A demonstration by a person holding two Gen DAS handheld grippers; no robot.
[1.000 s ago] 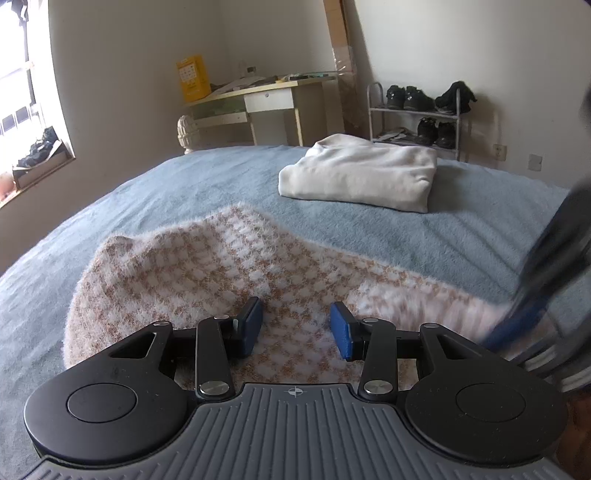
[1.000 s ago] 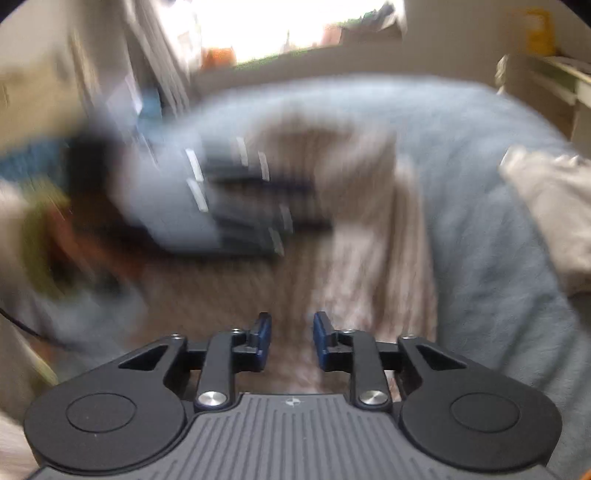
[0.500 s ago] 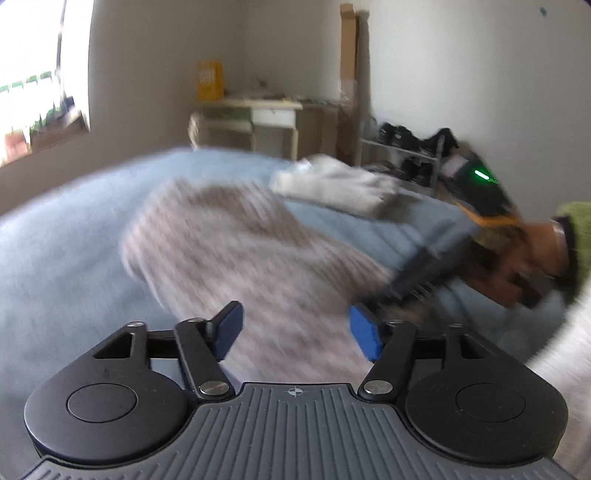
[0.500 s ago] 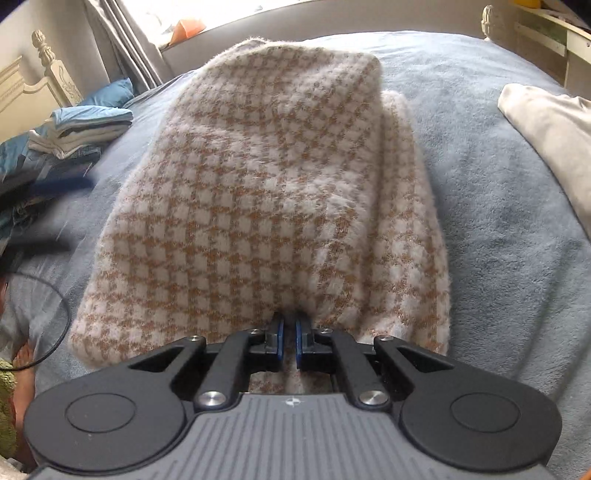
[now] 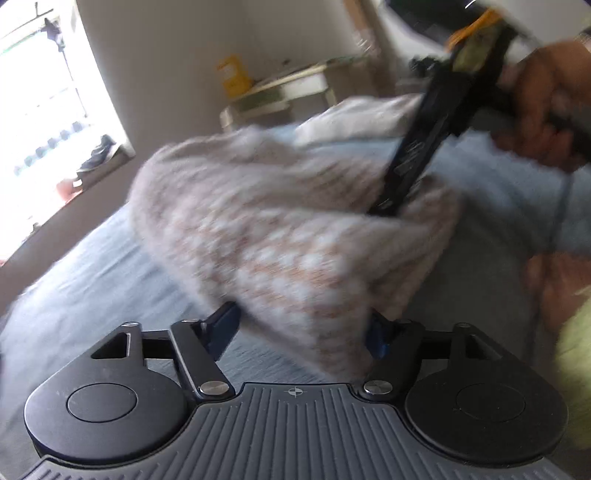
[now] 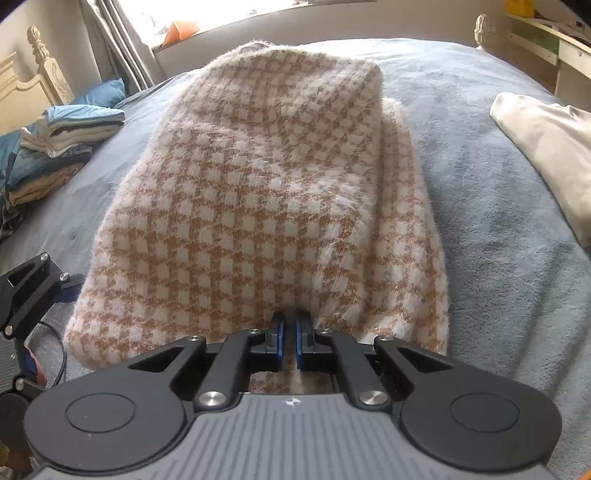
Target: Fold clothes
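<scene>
On the bed point(image 6: 498, 206), right gripper point(image 6: 290, 341) pinches the checked sweater point(image 6: 258, 184); left gripper point(image 5: 301, 330) spread, straddling its corner. Lopsided lift risks unfolding.

A blue blanket point(image 6: 491, 206) covers the bed. A headboard point(image 6: 40, 74) stands far left beside a blue pillow point(image 6: 105, 94), and a bright window point(image 6: 207, 11) lies beyond. A desk point(image 5: 291, 86) with a yellow box point(image 5: 232, 74) stands against the far wall.
</scene>
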